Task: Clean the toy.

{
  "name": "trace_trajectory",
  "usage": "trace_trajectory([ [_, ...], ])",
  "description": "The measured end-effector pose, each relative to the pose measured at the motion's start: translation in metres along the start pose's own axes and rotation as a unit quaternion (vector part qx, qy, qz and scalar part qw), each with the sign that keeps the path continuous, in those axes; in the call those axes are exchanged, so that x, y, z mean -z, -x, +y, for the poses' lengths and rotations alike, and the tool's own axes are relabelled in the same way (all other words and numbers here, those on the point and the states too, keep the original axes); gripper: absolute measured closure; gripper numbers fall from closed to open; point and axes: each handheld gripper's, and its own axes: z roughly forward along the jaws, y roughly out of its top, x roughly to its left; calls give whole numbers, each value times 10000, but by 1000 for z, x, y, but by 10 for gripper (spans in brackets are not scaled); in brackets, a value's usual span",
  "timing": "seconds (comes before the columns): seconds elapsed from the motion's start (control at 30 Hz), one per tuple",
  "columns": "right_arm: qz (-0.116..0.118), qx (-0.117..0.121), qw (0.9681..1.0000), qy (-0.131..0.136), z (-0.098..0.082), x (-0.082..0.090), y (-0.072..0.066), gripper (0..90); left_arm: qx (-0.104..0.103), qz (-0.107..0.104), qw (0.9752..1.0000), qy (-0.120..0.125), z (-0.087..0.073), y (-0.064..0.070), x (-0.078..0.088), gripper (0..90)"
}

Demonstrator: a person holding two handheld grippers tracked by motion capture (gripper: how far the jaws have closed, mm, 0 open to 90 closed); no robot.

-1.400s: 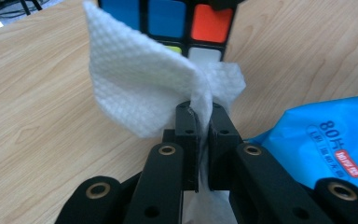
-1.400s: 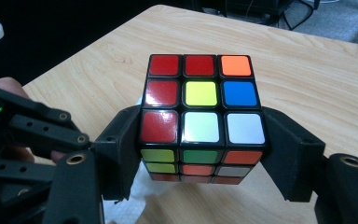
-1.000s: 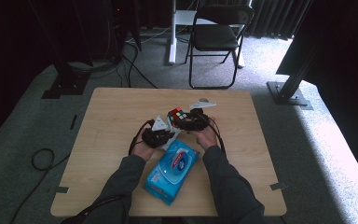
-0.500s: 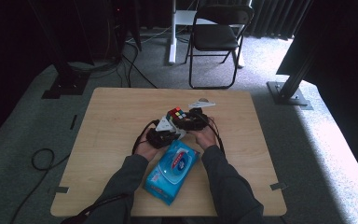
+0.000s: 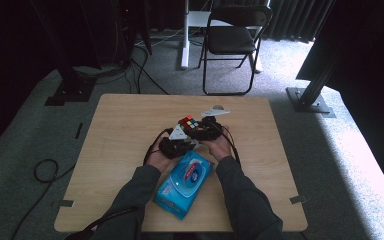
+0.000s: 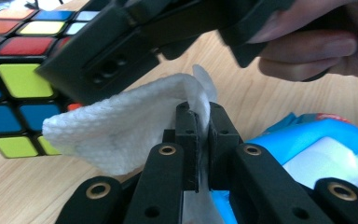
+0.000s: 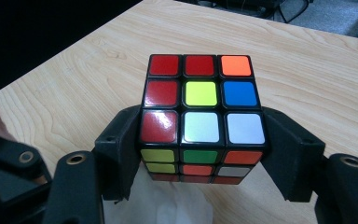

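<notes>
White wipe pinched in left tongs, cube clamped in right tongs

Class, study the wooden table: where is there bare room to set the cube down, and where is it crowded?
Free: the bare left part of the light wooden table, its far strip and right side. Crowded: the middle, where both claws, the multicoloured puzzle cube and the blue wet-wipe pack cluster.

A recording lab or studio, by the looks: dark curtains around grey carpet, a bare wooden table, a folding chair, loose cables and metal stand bases.
</notes>
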Motion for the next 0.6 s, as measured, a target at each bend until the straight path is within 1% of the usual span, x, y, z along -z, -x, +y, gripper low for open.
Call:
trace_trajectory([
  [0.07,1,-9,10000,7,0,0,0,343,87,148,9999,4,-1,-2,0,855],
  [0.17,-27,-9,10000,-1,0,1,0,343,186,272,9994,50,-3,-4,1,853],
  [0.27,-43,-36,10000,-19,0,1,1,343,235,389,9989,131,-3,-4,2,854],
  [0.4,-44,-52,10000,-22,0,1,1,343,290,431,9984,219,-2,-4,3,860],
  [0.6,-6,-100,9999,-12,0,-1,-1,343,274,460,9983,233,-1,-3,2,864],
])
